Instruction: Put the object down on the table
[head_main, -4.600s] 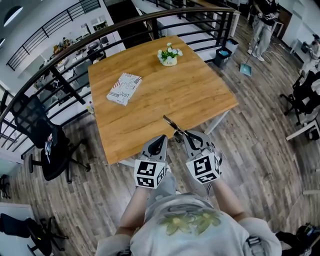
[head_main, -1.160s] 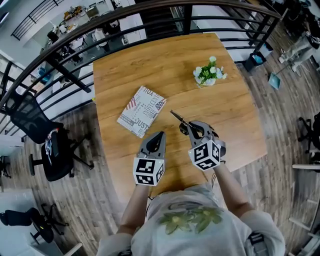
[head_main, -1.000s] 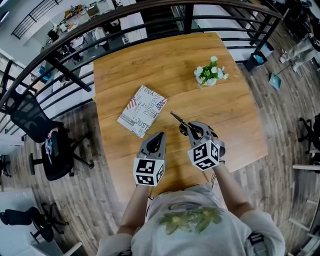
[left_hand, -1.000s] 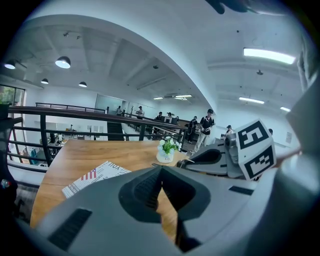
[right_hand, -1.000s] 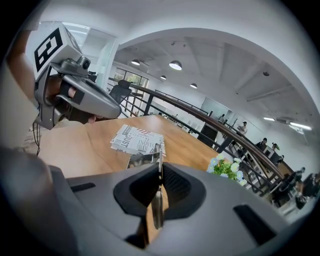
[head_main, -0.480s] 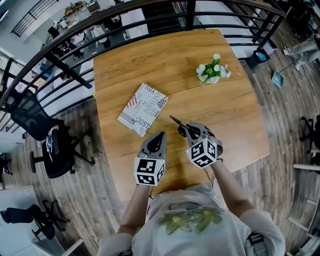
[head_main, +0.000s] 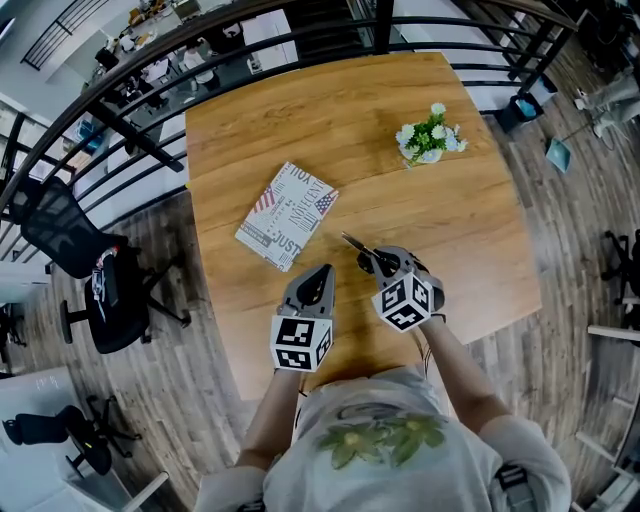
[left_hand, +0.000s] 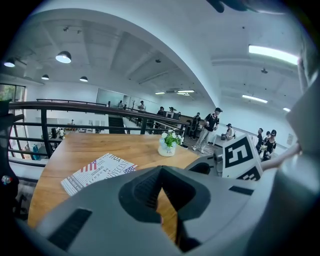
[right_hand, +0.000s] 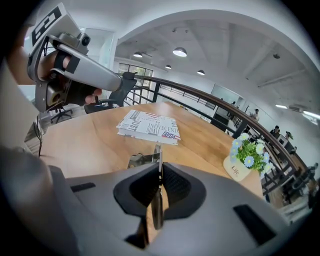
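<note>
A pair of scissors (head_main: 357, 247) with dark handles is clamped in my right gripper (head_main: 385, 264), its blades pointing away to the upper left over the wooden table (head_main: 300, 120). In the right gripper view the thin blade (right_hand: 158, 152) stands on edge between the shut jaws, with the tabletop close below. My left gripper (head_main: 318, 276) hovers beside it over the table's near part, its jaws shut and empty. In the left gripper view, the right gripper's marker cube (left_hand: 242, 157) is at the right.
A printed book (head_main: 287, 215) lies on the table to the upper left of the grippers. A small flower pot (head_main: 430, 137) stands at the far right. A black railing (head_main: 150, 60) runs behind the table, and an office chair (head_main: 85, 270) stands to the left.
Since the oldest frame both grippers have come in over the table. In the last second the right gripper and scissors have shifted slightly toward the near edge; the left has hardly moved.
</note>
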